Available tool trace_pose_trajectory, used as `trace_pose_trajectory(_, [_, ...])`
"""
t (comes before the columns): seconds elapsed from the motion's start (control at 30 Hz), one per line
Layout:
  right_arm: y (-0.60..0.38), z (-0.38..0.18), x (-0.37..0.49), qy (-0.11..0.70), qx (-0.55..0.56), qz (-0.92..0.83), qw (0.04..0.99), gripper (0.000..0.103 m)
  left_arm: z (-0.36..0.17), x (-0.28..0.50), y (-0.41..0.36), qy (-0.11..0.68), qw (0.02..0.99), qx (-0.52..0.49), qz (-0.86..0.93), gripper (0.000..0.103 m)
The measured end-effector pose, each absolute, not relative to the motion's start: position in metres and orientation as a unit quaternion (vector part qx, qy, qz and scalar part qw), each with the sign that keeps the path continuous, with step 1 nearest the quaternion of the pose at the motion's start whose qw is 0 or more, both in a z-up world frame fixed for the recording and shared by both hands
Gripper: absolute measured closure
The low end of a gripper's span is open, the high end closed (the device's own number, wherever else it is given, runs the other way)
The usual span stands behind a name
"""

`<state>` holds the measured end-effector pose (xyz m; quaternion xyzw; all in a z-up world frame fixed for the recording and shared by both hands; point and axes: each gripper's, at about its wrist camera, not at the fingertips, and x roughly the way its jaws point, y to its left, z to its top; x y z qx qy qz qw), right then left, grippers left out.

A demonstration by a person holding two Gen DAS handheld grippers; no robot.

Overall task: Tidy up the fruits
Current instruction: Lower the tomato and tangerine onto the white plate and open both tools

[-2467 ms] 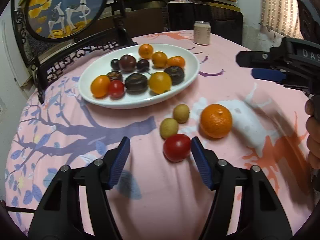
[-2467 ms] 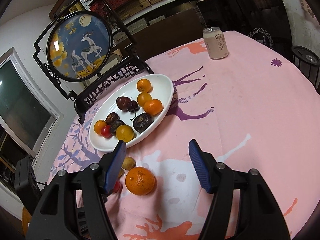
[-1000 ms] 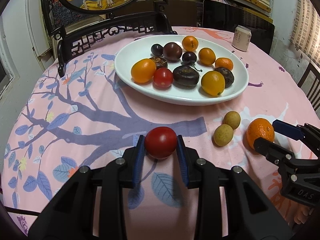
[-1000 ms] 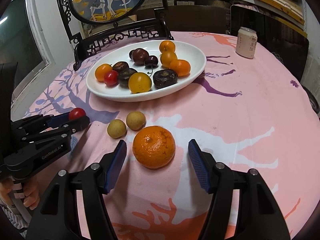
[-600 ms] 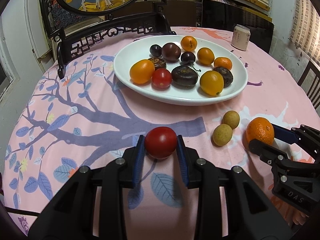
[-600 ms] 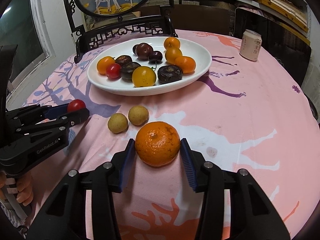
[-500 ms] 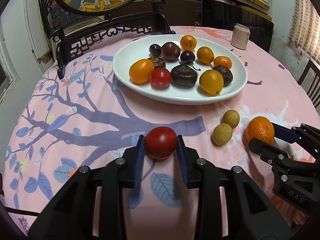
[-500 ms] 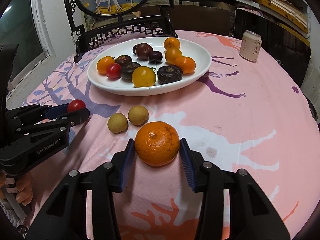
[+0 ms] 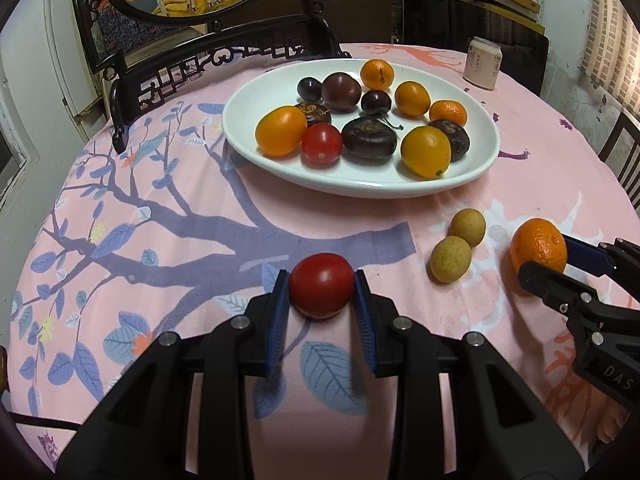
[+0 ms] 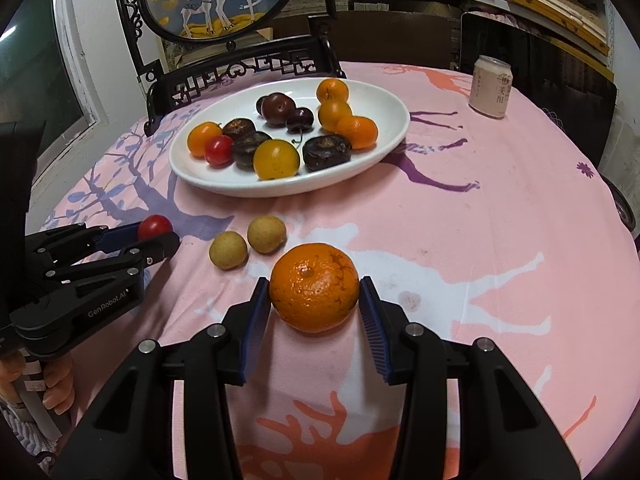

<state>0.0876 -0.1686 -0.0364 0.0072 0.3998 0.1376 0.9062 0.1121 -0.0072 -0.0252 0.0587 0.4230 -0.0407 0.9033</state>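
Observation:
My left gripper is shut on a red tomato, low over the pink tablecloth in front of the white plate. In the right wrist view the same gripper shows at the left with the tomato at its tips. My right gripper is shut on a large orange, blue pads pressed on both of its sides; the orange rests on the cloth. Two small yellow-brown fruits lie between the grippers. The plate holds several oranges, dark plums and a red tomato.
A pale drink can stands at the far right of the round table. A dark carved stand with a round deer picture rises behind the plate. A person's fingers hold the left tool at the lower left.
The right gripper's jaws have closed from wide around the orange onto its sides. The left gripper keeps the tomato and has stayed in place.

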Motion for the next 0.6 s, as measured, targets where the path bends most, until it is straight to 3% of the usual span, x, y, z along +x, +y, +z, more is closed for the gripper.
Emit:
trace_pose_trajectory(0.3, [-0.167, -0.039, 0.083, 0.399, 0.0, 0.133, 0.907, 0.058, -0.027, 0.113, -0.003, 0.421, 0.905, 0.046, -0.045, 0.071])
trace_pose_trajectory(0.6, [-0.21, 0.008, 0.099, 0.35, 0.092, 0.139, 0.922, 0.058, 0.023, 0.131, 0.02, 0.376, 0.926, 0.011, -0.028, 0.071])
